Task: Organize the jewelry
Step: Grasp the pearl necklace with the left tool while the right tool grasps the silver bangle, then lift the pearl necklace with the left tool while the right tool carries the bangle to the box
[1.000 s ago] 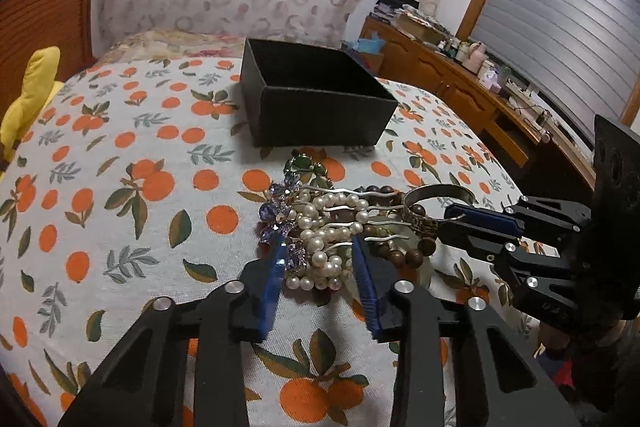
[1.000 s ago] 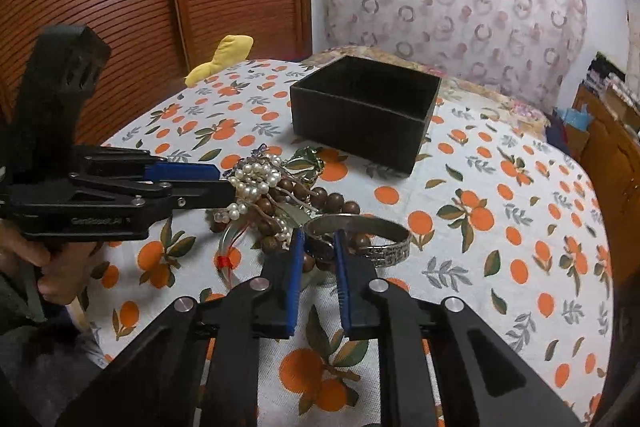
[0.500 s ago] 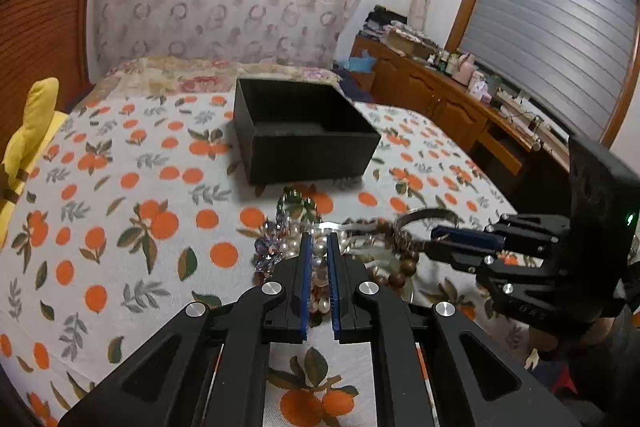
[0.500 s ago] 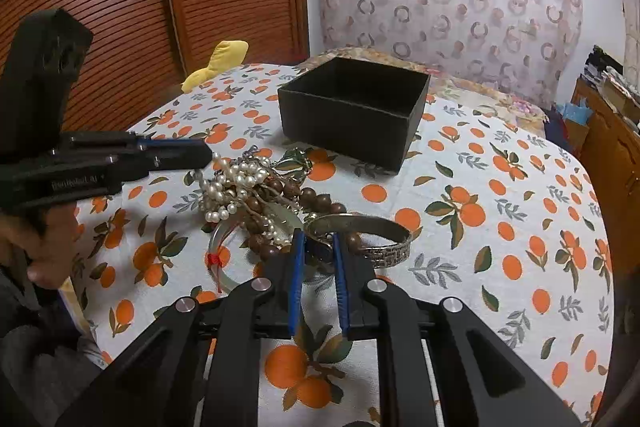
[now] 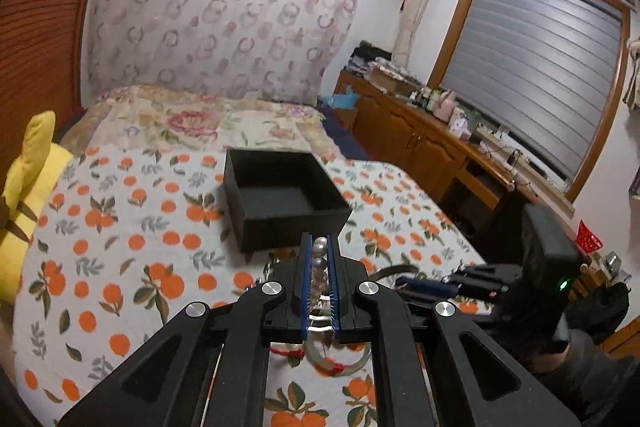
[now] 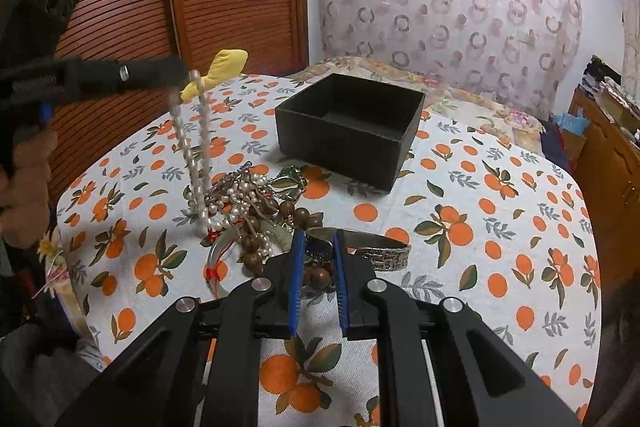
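Observation:
My left gripper [image 5: 319, 247] is shut on a pearl necklace [image 5: 319, 265], lifted above the table. In the right wrist view the left gripper [image 6: 176, 69] holds the pearl strand [image 6: 196, 155], which hangs down to the jewelry pile [image 6: 252, 203]. The pile has pearls, brown wooden beads and a green piece. My right gripper [image 6: 317, 247] is shut on a silver bangle [image 6: 384, 253] at the pile's near edge. An empty black box [image 6: 348, 127] stands behind the pile; it also shows in the left wrist view [image 5: 280, 199].
The table wears an orange-print cloth [image 6: 500, 227]. A yellow plush toy [image 5: 28, 163] lies at the far left edge. A bed [image 5: 192, 123] stands behind the table and a wooden cabinet [image 5: 420, 143] to the right.
My left gripper closed on the pearl necklace and rose, pulling the strand up out of the pile. My right gripper stayed shut on the bangle.

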Demonstrator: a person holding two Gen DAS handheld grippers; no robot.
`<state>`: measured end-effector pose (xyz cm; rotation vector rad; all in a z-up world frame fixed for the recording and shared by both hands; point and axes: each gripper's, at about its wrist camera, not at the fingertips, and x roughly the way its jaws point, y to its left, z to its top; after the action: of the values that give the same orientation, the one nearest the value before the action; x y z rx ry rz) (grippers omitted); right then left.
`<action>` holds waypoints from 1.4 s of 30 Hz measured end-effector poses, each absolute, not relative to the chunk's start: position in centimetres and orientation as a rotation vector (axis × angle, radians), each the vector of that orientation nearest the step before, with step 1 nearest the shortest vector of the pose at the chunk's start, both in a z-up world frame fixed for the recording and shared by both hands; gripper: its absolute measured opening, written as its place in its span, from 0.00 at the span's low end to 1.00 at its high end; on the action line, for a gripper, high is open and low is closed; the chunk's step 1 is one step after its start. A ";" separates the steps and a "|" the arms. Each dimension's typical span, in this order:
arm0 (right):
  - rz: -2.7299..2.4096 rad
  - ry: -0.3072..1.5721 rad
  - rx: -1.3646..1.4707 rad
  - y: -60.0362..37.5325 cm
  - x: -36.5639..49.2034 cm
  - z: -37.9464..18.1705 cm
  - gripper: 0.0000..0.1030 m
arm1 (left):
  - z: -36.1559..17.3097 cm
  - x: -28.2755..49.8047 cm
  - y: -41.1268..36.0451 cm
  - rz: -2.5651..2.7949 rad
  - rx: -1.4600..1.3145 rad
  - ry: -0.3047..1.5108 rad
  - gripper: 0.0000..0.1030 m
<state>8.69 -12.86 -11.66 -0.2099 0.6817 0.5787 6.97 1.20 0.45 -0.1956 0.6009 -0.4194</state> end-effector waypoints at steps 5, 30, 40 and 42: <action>0.582 0.672 -0.207 -12.8 8.7 -11.3 0.15 | 2.4 6.7 1.2 -0.420 -0.189 0.565 0.06; 0.590 0.583 -0.218 -12.1 9.6 -6.9 0.15 | 13.2 7.1 1.4 -0.383 -0.158 0.379 0.06; 0.613 0.546 -0.238 -11.1 14.0 -5.0 0.15 | 14.7 12.5 1.4 -0.340 -0.151 0.377 0.06; 0.611 0.551 -0.245 -10.9 15.1 -5.1 0.15 | 14.6 13.9 1.2 -0.336 -0.154 0.389 0.06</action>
<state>15.11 -10.85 -5.07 -0.2450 0.5509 0.6108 13.94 1.15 14.65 -0.1545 0.3886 -0.3359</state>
